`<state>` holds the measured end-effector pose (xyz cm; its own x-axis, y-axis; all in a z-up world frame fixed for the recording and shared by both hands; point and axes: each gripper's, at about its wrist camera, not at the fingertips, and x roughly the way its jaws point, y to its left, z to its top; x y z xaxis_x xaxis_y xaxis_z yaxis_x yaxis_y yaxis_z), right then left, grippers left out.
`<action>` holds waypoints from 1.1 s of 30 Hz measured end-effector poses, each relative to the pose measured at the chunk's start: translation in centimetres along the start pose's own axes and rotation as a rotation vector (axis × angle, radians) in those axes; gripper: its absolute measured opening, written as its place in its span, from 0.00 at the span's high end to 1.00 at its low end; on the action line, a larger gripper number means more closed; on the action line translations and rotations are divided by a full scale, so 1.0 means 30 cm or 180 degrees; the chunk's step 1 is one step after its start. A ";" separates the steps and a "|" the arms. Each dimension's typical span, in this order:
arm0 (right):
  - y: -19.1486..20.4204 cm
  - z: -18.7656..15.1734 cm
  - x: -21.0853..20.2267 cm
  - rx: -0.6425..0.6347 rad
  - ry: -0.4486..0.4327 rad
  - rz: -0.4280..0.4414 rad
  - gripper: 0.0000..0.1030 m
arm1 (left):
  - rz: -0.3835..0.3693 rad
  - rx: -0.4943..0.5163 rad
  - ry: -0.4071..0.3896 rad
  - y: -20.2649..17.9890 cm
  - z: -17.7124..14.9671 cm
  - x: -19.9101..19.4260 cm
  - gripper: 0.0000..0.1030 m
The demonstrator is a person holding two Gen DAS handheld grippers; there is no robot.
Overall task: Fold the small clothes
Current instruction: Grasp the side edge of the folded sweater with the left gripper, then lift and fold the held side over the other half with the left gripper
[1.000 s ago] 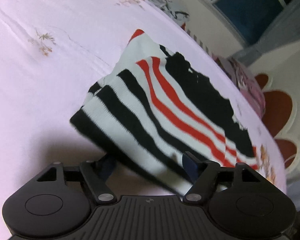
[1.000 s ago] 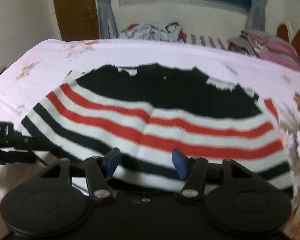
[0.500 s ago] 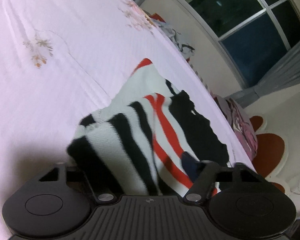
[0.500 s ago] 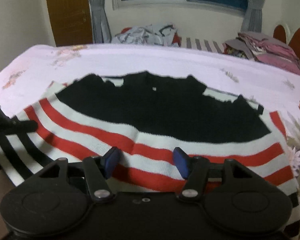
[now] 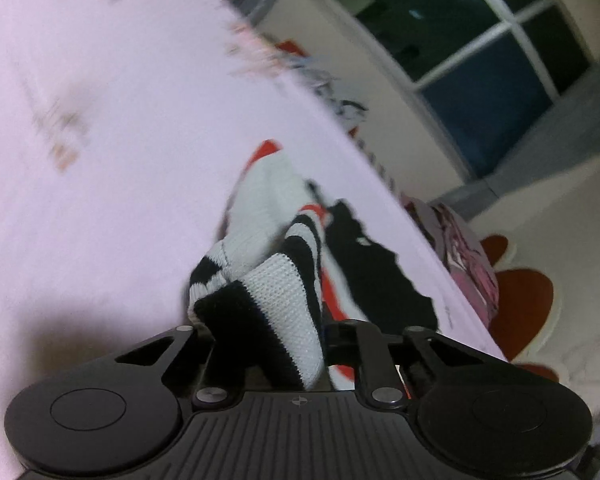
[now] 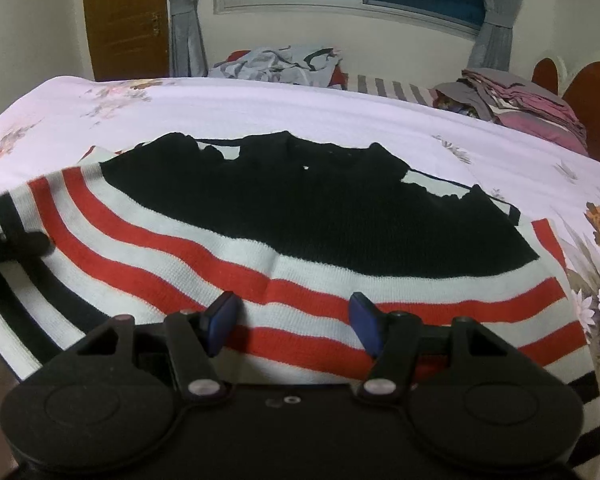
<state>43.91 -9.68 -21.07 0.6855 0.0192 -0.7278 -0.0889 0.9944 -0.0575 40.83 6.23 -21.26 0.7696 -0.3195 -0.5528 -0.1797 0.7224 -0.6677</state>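
On the bed [image 6: 260, 108], under a pale floral sheet, the sweater [image 6: 300, 216] is lying spread flat, its black yoke toward the window and its red, white and black stripes running toward the near edge. Compared with a second ago, its left hem corner is no longer lying flat: it is now bunching and lifting off the sheet. The left gripper [image 5: 264, 332] has just been closing, and its jaws are now pinching that knitted corner, cloth filling the gap between them. That is judged to be the start of the fold, with the left side secured. The right gripper [image 6: 292, 320] is hanging over the red stripes near the hem, having come down slightly; its blue pads [image 6: 220, 320] are standing apart and gripping nothing. Its hold is not yet made, so lifting now would likely drag the sweater askew.
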 end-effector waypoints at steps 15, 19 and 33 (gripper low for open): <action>-0.304 0.006 -0.159 0.0502 -0.0164 0.0220 0.43 | -0.0643 0.1472 -0.0011 -0.592 -0.098 0.019 0.86; -0.472 -0.052 -0.221 0.0643 -0.0131 0.0037 0.43 | -0.0830 0.1710 0.0190 -0.727 -0.213 0.088 0.86; -0.763 -0.093 -0.345 0.1037 -0.0233 0.0028 0.41 | -0.0670 0.2779 0.0712 -0.793 -0.527 0.025 0.39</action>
<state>36.84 -32.94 -14.12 0.7368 0.0235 -0.6757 0.1326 0.9750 0.1786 36.00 -20.88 -13.66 0.5816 -0.5419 -0.6068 0.5458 0.8130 -0.2029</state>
